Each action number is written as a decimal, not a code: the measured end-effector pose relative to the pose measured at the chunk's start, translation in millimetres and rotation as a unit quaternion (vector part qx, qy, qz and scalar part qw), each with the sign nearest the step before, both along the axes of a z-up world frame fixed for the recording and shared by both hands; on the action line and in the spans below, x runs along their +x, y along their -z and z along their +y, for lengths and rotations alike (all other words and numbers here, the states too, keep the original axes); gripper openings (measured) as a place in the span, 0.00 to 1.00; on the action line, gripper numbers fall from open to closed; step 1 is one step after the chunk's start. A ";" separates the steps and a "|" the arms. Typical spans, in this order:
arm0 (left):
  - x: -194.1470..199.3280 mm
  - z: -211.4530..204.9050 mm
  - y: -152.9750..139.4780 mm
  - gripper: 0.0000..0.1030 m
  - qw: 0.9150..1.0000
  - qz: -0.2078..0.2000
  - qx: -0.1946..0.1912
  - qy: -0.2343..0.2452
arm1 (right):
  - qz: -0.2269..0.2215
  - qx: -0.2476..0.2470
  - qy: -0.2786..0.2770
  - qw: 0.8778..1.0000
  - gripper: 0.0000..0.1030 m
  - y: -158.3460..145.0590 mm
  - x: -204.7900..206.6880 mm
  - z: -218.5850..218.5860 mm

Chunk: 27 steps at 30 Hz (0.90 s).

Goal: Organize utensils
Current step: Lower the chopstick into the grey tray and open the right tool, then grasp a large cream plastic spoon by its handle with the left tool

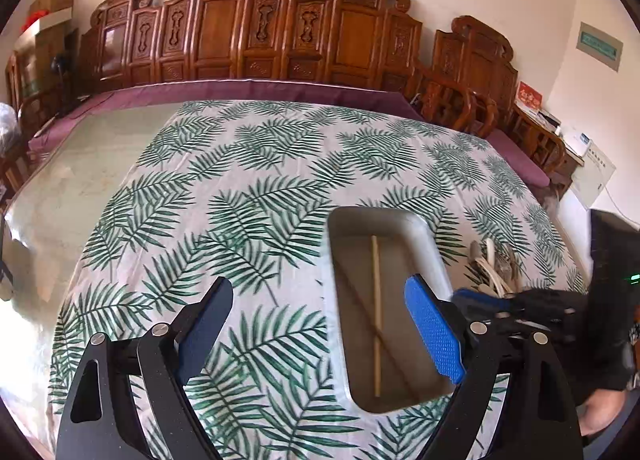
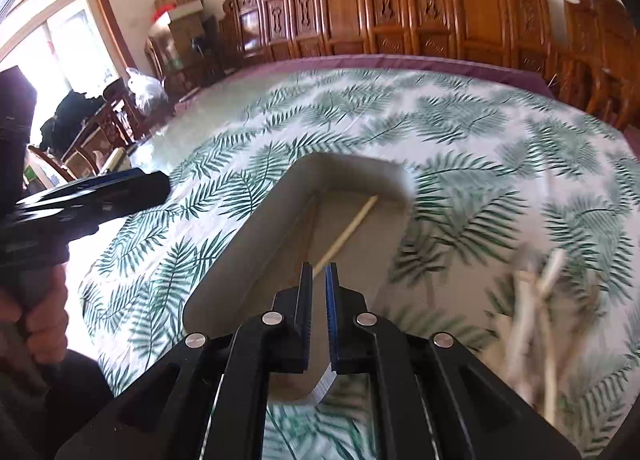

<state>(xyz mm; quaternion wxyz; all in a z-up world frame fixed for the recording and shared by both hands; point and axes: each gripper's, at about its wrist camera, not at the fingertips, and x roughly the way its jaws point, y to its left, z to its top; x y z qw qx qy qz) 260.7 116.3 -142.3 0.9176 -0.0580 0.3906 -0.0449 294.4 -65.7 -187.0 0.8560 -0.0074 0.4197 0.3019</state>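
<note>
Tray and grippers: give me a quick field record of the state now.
tray: grey rectangular metal tray on leaf-print tablecloth
in tray: one pale wooden chopstick
outside tray: pile of pale utensils, on the cloth to its right
left gripper: open, empty
right gripper: shut, nothing visible between pads, over tray

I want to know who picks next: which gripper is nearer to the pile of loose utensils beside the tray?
Right. The right gripper, shut, is over the tray's near end, beside the utensil pile. The left gripper, open, straddles the tray's far wall.
</note>
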 end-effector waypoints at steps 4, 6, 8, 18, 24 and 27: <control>-5.6 -20.0 -3.8 0.82 1.000 -0.006 -0.001 0.018 | -0.021 -0.022 0.020 0.999 0.12 -14.7 -17.3 -44.7; -8.1 -30.5 -4.7 0.82 1.000 -0.007 -0.004 0.028 | -0.027 -0.034 0.032 0.999 0.19 -17.5 -23.2 -65.6; -10.8 -43.6 -5.7 0.82 0.999 -0.009 -0.004 0.038 | -0.033 -0.052 0.046 0.997 0.20 -18.6 -29.3 -88.3; -27.2 -108.3 -7.2 0.82 0.996 -0.011 -0.008 0.091 | -0.012 -0.068 0.093 0.993 0.28 1.6 -61.4 -166.6; -36.2 -143.4 -1.7 0.82 0.993 -0.003 -0.012 0.113 | -0.005 -0.069 0.104 0.992 0.37 11.2 -70.9 -179.7; -36.6 -158.8 6.8 0.80 0.992 0.011 -0.012 0.124 | -0.003 -0.075 0.099 0.992 0.38 11.7 -73.1 -182.6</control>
